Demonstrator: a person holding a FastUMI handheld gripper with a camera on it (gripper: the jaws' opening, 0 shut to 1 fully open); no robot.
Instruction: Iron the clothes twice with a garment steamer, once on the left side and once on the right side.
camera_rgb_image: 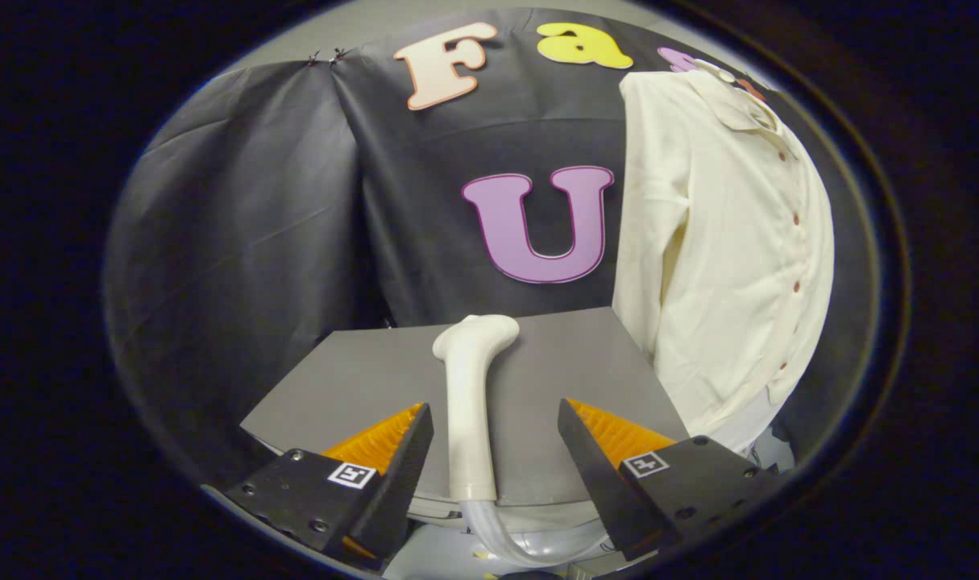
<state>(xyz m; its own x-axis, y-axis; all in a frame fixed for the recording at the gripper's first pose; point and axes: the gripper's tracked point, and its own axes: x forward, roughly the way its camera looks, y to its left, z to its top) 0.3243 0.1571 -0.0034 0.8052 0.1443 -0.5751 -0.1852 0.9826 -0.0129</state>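
Cream plastic, the garment steamer (469,403) lies on the grey table (336,387) between our gripper's (495,439) spread jaws, touching neither finger; its head points away beyond the tips and its clear hose (509,541) curls below. We see the cream shirt (723,258) hanging ahead, right of the jaws.

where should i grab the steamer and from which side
Take the steamer on its straight handle, below the bent head and above the hose. It lies on the grey table with the handle running lengthwise between the open gripper fingers, so probably come straight ahead and down, one finger on each flank. The shirt hangs beyond, to the right.
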